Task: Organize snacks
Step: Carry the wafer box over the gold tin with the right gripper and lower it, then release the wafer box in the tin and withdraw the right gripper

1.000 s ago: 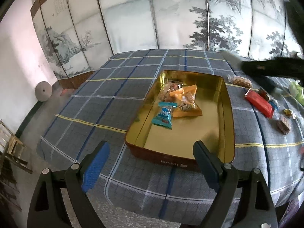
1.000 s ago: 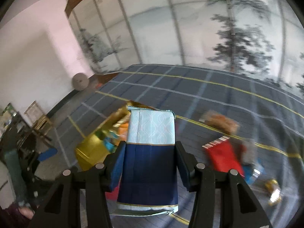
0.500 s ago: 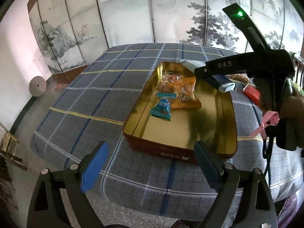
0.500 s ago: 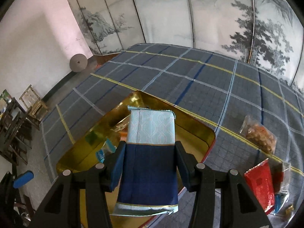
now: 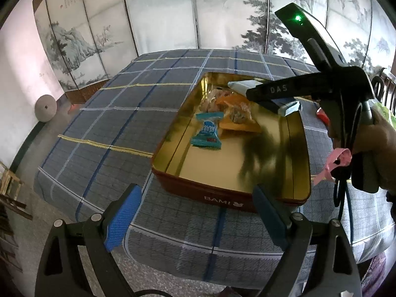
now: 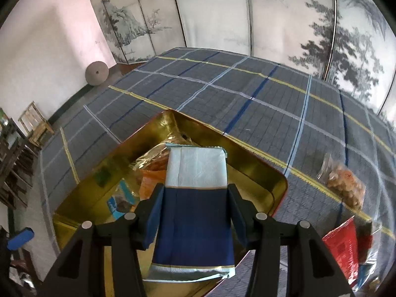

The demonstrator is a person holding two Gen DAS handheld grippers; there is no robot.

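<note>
We held the right gripper [image 6: 195, 212] clamped on a flat snack packet [image 6: 196, 198], dark blue over most of its length and pale blue with a wavy pattern at the far end, its two blue pads pressing against the packet's long edges. The packet hung above the gold-lined tin [image 6: 257, 168], over the end of the tin where the other snacks lay. From the left wrist view, the same packet [image 5: 284, 105] stuck out past the black body of the right gripper [image 5: 272, 99], above the far right part of the tin [image 5: 222, 198], which had a red outer wall with white lettering. Inside the tin lay a teal wrapped sweet [image 5: 206, 133], an orange packet [image 5: 237, 118] just beside it, and a clear bag of something brownish [image 5: 210, 99] behind them. Our left gripper [image 5: 195, 220] stood wide apart with nothing between its blue pads, hovering near the closer wall of the tin. The tin sat on a surface covered in a grey-blue checked cloth [image 5: 123, 118] with yellow and blue lines. To the right of the tin, out on the cloth, lay a clear bag of orange-brown snacks [image 6: 344, 180] and, nearer us, a red packet [image 6: 344, 245]. A painted folding screen [image 5: 160, 17] stood behind the surface.
</note>
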